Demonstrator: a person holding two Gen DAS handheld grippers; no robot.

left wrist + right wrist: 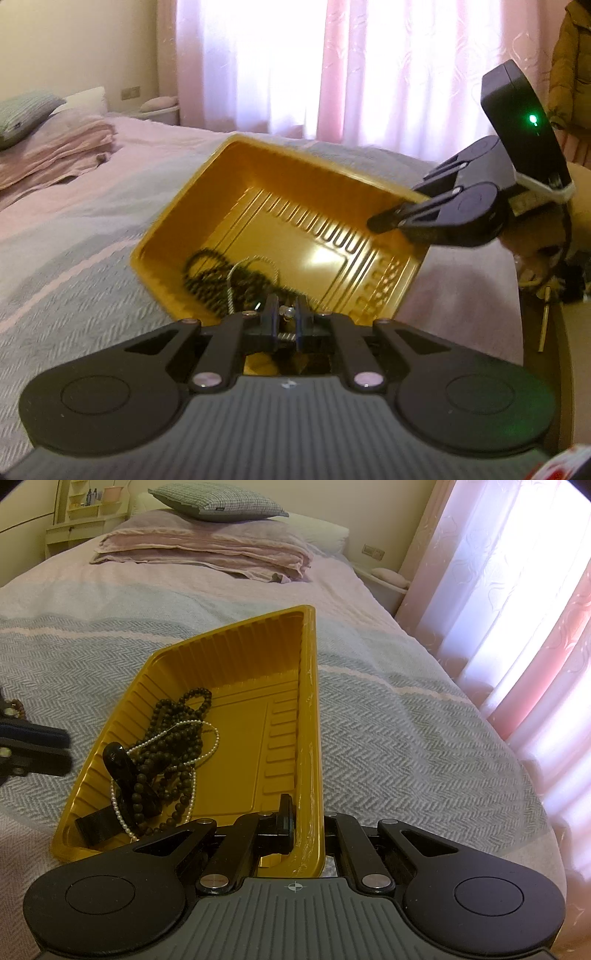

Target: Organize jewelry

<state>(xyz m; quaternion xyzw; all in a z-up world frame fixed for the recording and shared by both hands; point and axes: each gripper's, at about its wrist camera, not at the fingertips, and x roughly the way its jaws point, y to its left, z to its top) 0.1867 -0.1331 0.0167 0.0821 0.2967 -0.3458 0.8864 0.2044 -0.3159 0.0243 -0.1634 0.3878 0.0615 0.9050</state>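
Right wrist view shows the right gripper (308, 825) clamped on the gold tray's (312, 709) near rim, likely steadying it on the bed (406, 738); dark beads (173, 746) and pearls (207, 753) lie inside. Beside it, the left gripper (286, 314) pinches a small, indistinct bead.

A tray (310, 709) is set on the bedspread (406, 746) of a bed, its near right rim clamped between the fingers of the right gripper (308, 825). In the tray's near left corner a dark bead necklace (173, 746), a pearl strand (210, 738) and a hair clip (122, 771) are heaped together. The left gripper (55, 753) is held just left of the tray. Folded bedding (207, 550) is stacked at the far end of the bed, a pillow (218, 498) on top. Curtains (517, 590) are hung along the right.
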